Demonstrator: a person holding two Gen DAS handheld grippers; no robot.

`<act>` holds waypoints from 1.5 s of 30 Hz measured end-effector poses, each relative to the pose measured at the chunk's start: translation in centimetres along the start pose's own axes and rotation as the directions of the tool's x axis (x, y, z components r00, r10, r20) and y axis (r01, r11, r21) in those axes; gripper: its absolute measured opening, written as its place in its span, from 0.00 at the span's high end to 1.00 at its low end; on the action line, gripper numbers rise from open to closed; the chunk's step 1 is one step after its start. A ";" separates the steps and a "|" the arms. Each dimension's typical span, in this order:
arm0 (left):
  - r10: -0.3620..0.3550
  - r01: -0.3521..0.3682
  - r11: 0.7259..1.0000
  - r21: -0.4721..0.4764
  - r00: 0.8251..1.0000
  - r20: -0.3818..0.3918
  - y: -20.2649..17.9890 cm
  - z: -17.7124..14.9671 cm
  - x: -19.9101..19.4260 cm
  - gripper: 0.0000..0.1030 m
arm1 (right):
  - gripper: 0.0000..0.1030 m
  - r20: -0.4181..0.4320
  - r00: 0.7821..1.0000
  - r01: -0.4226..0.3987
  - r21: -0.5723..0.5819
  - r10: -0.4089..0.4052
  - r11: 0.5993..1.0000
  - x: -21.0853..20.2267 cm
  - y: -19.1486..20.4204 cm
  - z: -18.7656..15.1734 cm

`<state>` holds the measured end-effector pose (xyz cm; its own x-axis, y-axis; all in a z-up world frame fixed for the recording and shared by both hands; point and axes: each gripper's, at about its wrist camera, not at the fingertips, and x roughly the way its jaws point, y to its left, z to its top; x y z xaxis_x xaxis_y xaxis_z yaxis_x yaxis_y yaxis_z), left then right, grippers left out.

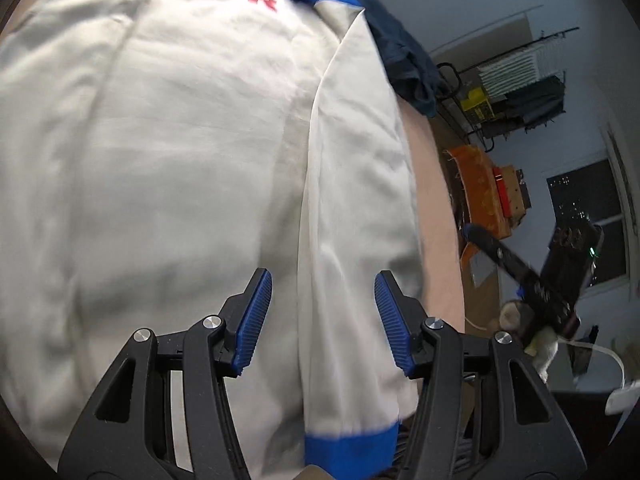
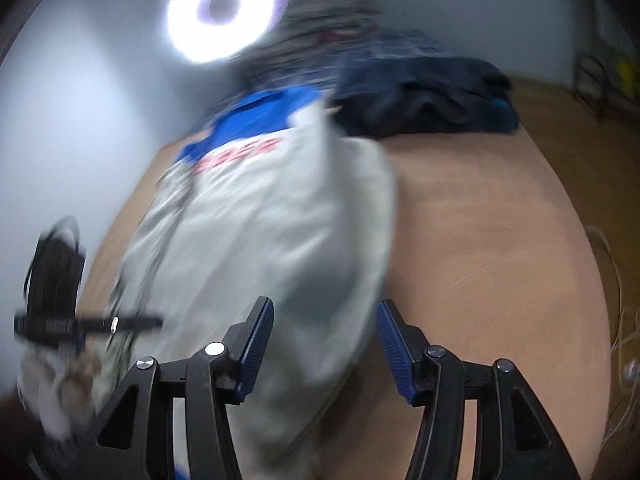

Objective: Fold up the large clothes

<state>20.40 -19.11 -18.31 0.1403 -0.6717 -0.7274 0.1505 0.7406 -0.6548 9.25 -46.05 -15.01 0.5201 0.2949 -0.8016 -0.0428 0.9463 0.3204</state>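
Observation:
A large white jacket [image 1: 180, 152] with blue shoulders, red letters and a blue cuff [image 1: 352, 444] lies spread on a tan surface [image 1: 432, 200]. One sleeve [image 1: 356, 220] is folded in along its right side. My left gripper [image 1: 323, 320] is open just above the sleeve and holds nothing. In the blurred right wrist view the same jacket [image 2: 272, 248] lies on the tan surface [image 2: 480, 248]. My right gripper [image 2: 325, 340] is open over the jacket's right edge and holds nothing. The other gripper [image 2: 60, 312] shows at the left, and the right one shows in the left wrist view [image 1: 556, 276].
A pile of dark blue clothes [image 2: 424, 92] lies at the far end of the surface, also in the left wrist view [image 1: 404, 56]. A ring light [image 2: 224, 12] shines above. A rack [image 1: 516, 84], an orange item [image 1: 484, 196] and a window [image 1: 588, 220] stand off to the right.

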 end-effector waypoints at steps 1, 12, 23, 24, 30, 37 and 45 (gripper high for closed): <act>0.007 -0.007 1.000 0.002 1.000 -0.004 -0.1 0.6 0.8 0.47 | 0.44 -0.006 1.000 -0.004 0.034 0.004 0.999 0.8 -1.0 0.6; 0.046 -0.045 0.993 0.113 0.999 -0.008 -0.9 2.0 3.5 1.00 | 0.94 -0.052 0.989 -0.120 0.250 0.137 0.961 8.7 -6.5 4.0; 0.194 -0.191 0.929 0.317 0.981 0.021 -1.2 -3.0 -4.0 1.00 | 1.00 0.061 0.945 -0.328 0.128 0.322 0.936 6.1 1.9 7.5; 0.195 -0.195 0.928 0.318 0.980 0.032 -1.1 -3.5 -5.0 1.00 | 1.00 0.052 0.939 -0.344 0.097 0.340 0.934 6.2 3.5 7.8; 0.164 -0.180 0.936 0.303 0.983 0.077 -2.0 -4.1 -6.4 1.00 | 0.85 -0.138 0.922 -0.368 -0.032 0.361 0.929 10.4 10.6 8.3; 0.128 -0.114 0.943 0.314 0.991 -0.025 -3.5 -4.0 -0.1 0.96 | 0.55 -0.095 0.906 -0.414 0.007 0.413 0.910 7.6 7.0 8.1; 0.235 -0.228 0.938 0.261 0.972 0.004 -1.9 -4.6 1.9 0.79 | 0.49 0.026 0.916 -0.398 0.189 0.401 0.898 5.7 -3.1 6.8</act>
<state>15.85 -21.75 -19.43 0.1756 -0.4791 -0.8600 0.3644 0.8432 -0.3953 18.17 -48.19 -17.11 0.4816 0.6458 -0.5925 -0.0842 0.7070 0.7022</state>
